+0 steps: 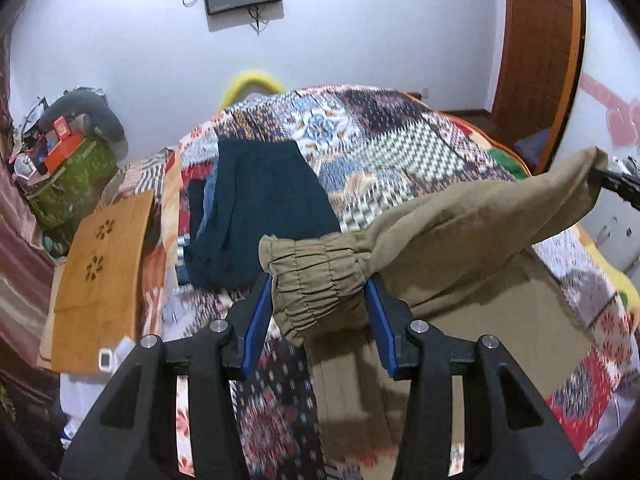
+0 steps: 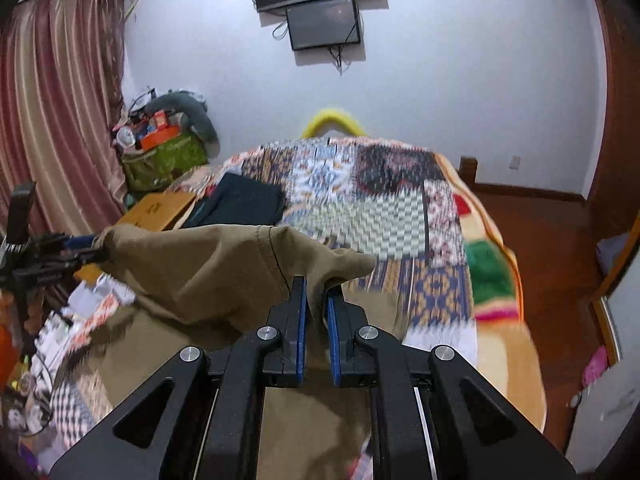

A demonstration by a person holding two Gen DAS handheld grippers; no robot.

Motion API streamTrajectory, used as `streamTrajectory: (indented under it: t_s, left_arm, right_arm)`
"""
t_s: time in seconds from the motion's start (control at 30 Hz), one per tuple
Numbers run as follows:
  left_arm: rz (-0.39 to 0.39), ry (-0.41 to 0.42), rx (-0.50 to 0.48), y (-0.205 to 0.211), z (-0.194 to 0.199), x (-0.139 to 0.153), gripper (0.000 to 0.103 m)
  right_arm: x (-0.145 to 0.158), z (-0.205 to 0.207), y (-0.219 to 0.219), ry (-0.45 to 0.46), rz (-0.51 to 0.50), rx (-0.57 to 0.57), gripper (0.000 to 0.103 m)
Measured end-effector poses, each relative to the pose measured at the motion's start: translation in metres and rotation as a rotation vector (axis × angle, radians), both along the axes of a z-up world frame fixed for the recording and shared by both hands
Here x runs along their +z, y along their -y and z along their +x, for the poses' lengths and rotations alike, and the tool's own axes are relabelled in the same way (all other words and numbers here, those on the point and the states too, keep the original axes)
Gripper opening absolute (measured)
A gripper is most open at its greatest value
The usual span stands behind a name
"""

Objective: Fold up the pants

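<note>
Pants (image 1: 460,240) in khaki are being held up above the bed (image 1: 400,148) by both grippers, stretched between them, with the rest of the cloth trailing down onto the quilt below. In the left wrist view, the gathered elastic waistband (image 1: 320,280) is being clamped between the blue pads (image 1: 256,320) of the left gripper (image 1: 320,300); the bunched band is filling the whole gap between the fingers, which are being kept partly apart by its bulk, and a frilled edge is sticking out to the left beyond the pad. From there the cloth is being drawn up and to the right, where its far end is being pinched by the right gripper (image 1: 612,184), seen only in part at the frame's edge.

In the right wrist view, a thin fold of the pants (image 2: 224,264) is being pinched between the fingers of the right gripper (image 2: 316,304), which are being pressed almost together on it. The cloth is being pulled leftward to the left gripper (image 2: 92,248), where its corner is being gripped.

Farther off, dark folded clothes (image 1: 260,208) are being kept on the quilt, well apart from the pants, with an orange-brown board (image 1: 104,272) just beside them on the left. Beyond the bed, a green bag (image 1: 72,184) piled with things is being kept by the wall, and two screens (image 2: 320,0) are mounted on the wall above.
</note>
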State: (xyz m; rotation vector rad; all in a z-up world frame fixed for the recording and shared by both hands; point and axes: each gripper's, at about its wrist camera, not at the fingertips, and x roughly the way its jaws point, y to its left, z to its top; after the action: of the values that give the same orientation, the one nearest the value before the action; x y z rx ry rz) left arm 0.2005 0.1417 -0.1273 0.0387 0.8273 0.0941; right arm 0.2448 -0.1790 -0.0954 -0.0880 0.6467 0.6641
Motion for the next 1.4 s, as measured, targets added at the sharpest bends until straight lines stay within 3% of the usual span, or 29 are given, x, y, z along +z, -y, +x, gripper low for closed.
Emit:
streamTrajectory:
  t_s: [0.2,0.43,0.7,0.87,0.9,1.0,1.13,1.4]
  left_arm:
    - [-0.053,-0.043,0.002,0.007,-0.035,-0.024,0.048]
    - [-0.024,-0.083,-0.005,0.021,-0.065,-0.046,0.054]
    - [-0.014,-0.090,0.012,0.026,-0.093,-0.053,0.062]
    - [0.057,-0.034,0.005,0.034,-0.099,-0.033,0.077]
    - [0.073,-0.019,-0.001,0.036,-0.099,-0.029,0.086]
    - [0.115,0.029,-0.033,0.047,-0.095,-0.017,0.097]
    - [0.169,0.008,-0.107,0.066,-0.081,-0.019,0.098]
    - [0.359,-0.059,-0.240,0.106,-0.062,-0.057,0.098]
  right_arm:
    - [-0.040,-0.043,0.019,-0.082,-0.008,-0.031,0.009]
    - [-0.090,-0.075,0.035,-0.186,-0.041,-0.076,0.016]
    - [-0.119,-0.104,0.050,-0.283,-0.007,-0.144,0.016]
    - [-0.106,-0.121,0.057,-0.246,-0.009,-0.179,0.019]
    - [-0.102,-0.122,0.057,-0.234,-0.013,-0.183,0.023]
    - [-0.084,-0.124,0.056,-0.178,-0.004,-0.171,0.039]
    - [-0.065,-0.125,0.042,-0.117,-0.007,-0.134,0.060]
    - [-0.067,-0.118,-0.008,-0.089,-0.049,0.018,0.064]
